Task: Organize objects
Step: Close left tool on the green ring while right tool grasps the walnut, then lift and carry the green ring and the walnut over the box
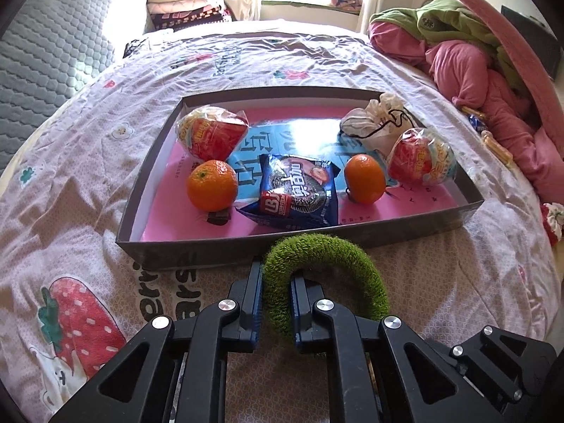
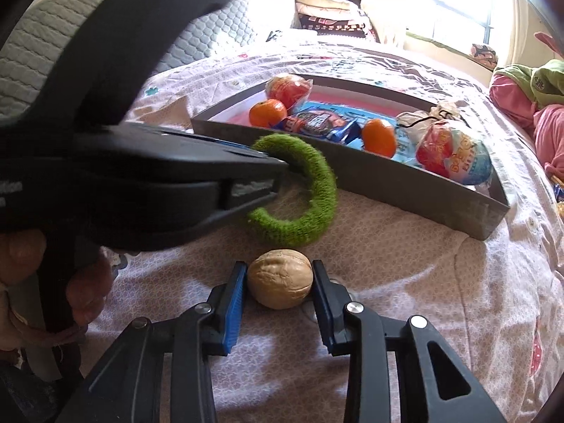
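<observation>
A bed covered in a pale strawberry-print quilt [image 1: 88, 183] carries a shallow grey cardboard tray [image 1: 183, 252], the landmark for everything else. Inside the tray lie two red snack packets, two mandarins, a blue biscuit packet [image 1: 298, 190] at the centre and a white drawstring pouch [image 1: 373, 120] in the far right corner.

Just outside the tray's near wall lies a fuzzy green ring [image 1: 328, 253]. The left gripper [image 1: 276, 282] is clamped on the ring's left side, one finger inside the loop and one outside. Beside the ring, a little farther from the tray, a walnut [image 2: 280, 278] sits on the quilt, and the right gripper [image 2: 278, 283] has both pads pressed against its sides.

Both items look ready to lift into the tray. To do this well, raise each straight up until it clears the near wall, then carry it over to bare pink floor, away from the mandarins. The walnut is round and hard, so it may slip; keep that grip level.

The left wrist view shows the whole tray floor but not the walnut. The right wrist view shows the walnut, the ring's full loop, and a hand [image 2: 84, 296] holding the left gripper.
</observation>
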### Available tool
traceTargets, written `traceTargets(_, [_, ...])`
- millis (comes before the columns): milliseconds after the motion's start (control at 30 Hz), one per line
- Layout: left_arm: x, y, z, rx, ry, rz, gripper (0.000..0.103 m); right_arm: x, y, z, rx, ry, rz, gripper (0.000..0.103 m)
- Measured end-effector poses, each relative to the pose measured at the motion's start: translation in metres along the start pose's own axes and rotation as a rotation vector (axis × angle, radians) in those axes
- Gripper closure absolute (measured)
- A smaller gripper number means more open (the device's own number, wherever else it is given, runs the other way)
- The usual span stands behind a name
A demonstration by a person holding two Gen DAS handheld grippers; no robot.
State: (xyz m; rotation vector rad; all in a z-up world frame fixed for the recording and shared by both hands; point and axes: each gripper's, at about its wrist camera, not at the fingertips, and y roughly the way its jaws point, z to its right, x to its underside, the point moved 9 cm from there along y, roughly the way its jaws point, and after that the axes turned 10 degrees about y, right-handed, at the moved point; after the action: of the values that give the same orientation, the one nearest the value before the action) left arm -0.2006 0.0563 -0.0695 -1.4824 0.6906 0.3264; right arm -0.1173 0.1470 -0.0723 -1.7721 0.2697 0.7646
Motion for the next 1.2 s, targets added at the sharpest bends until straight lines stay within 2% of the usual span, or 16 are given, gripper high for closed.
traceTargets(167, [-0.004,-0.008,-0.001,0.008,-0.001,0.015,0.09,-0.009,-0.003,0.008,0.009,0.013,0.017,0.067])
traceTargets(433, [-0.013,-0.026,-0.008,-0.024,-0.015,0.058,0.09,-0.018,-0.016,0.013,0.023,0.034,0.052,0.067])
traceTargets(900, [-0.022,-0.053,-0.023,-0.055,-0.014,0.133,0.09,-0.047,-0.048,0.031,0.077,0.069,0.161,0.067])
traceTargets(1200, [-0.024,-0.059,-0.024,-0.068,-0.012,0.154,0.09,-0.061,-0.056,0.035,0.063,0.095,0.193,0.067])
